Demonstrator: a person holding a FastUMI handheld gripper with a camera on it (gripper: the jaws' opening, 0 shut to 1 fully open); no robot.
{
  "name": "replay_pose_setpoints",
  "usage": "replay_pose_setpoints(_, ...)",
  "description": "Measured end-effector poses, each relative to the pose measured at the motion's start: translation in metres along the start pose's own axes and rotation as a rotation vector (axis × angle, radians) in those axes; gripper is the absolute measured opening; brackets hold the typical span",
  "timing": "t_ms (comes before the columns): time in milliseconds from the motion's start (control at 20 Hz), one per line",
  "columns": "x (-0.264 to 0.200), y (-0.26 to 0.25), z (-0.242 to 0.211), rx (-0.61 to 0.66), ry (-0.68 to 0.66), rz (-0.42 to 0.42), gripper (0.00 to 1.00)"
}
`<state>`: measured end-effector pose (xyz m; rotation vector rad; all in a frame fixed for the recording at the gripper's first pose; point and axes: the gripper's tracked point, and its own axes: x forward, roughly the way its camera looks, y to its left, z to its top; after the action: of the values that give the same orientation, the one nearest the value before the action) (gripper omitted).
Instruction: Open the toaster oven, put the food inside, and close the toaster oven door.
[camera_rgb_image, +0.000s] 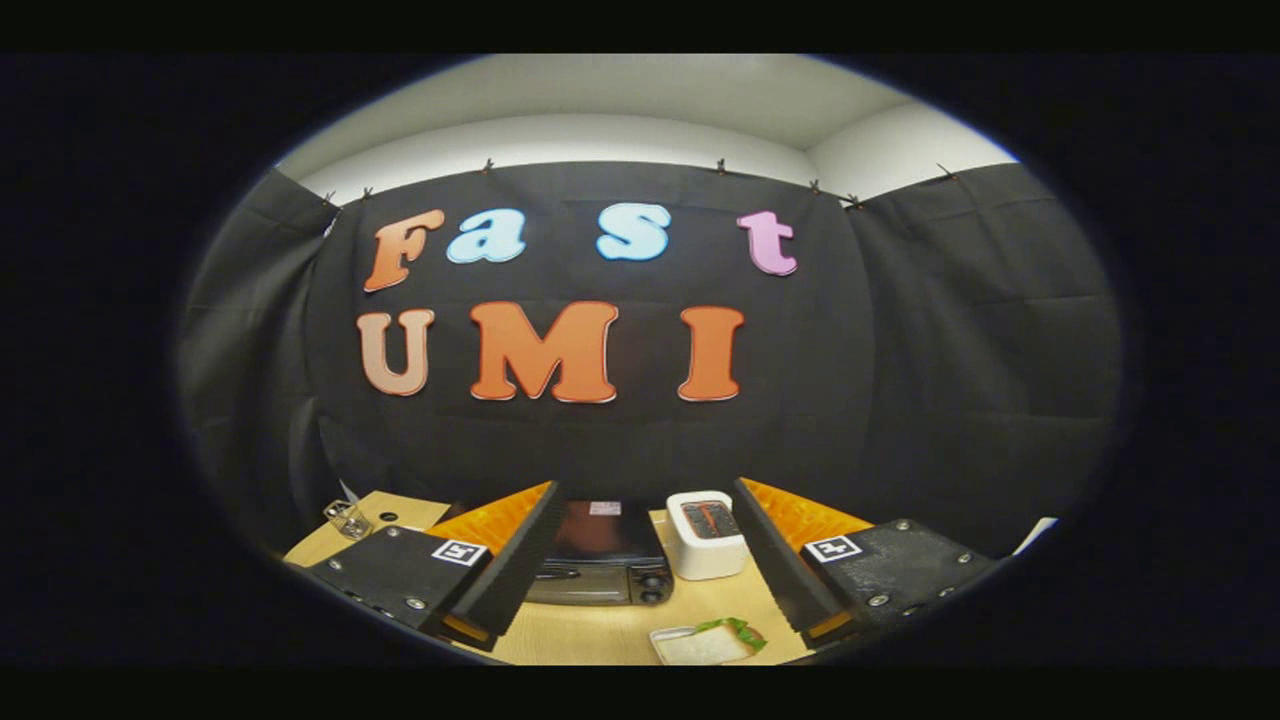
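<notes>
A pale wooden table is sitting against the black cloth wall, with white room wall above the cloth. The oven is standing on the table, door closed. Just right of the oven is sitting a white box; in front of the oven, nearer the fingers, a tray of food is lying. Left of the oven, a small clear thing. The gripper is hovering above, fingers apart, holding nothing.

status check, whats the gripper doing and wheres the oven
Gripper open, holding nothing. Oven shut, just ahead between the fingers. Food tray on the table, nearer. White box beside the oven.
</notes>
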<state>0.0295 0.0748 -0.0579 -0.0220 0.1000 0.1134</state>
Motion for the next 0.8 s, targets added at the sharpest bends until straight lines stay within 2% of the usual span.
replay_pose_setpoints(250,0.033,0.063,-0.064,0.002,0.129,0.114,0.99)
replay_pose_setpoints(450,0.065,0.106,-0.124,-0.007,0.227,0.169,0.99)
replay_pose_setpoints(650,0.098,0.13,-0.18,-0.021,0.341,0.172,1.0)
replay_pose_setpoints(800,0.11,0.139,-0.203,-0.02,0.391,0.155,1.0)
